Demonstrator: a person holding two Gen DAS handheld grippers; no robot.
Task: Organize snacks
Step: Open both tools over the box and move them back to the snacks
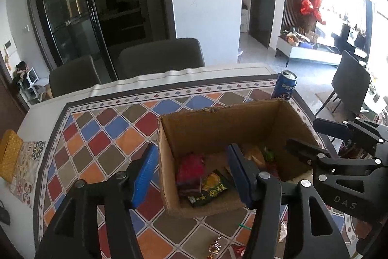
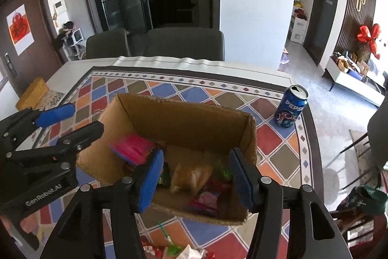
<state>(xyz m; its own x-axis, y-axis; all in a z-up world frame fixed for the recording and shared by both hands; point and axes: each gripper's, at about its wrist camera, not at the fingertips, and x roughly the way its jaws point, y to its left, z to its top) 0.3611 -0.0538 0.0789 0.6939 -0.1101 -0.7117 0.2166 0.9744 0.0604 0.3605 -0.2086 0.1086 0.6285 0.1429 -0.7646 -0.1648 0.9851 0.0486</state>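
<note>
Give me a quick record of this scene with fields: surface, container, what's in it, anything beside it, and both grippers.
surface: table with a diamond-patterned cloth
container: open cardboard box, upright on the cloth
contents: pink packet, dark green packet, tan bag, other small wrappers
beside box: opened Pepsi can, standing apart from the box near the table edge
loose items: a few wrappers on the cloth in front of the box
left gripper: open, nothing between its pads, over the box's near left wall
right gripper: open, empty, above the box

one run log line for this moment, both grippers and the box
left gripper: open, empty | right gripper: open, empty | both over cardboard box | snack packets in box | Pepsi can beside box
</note>
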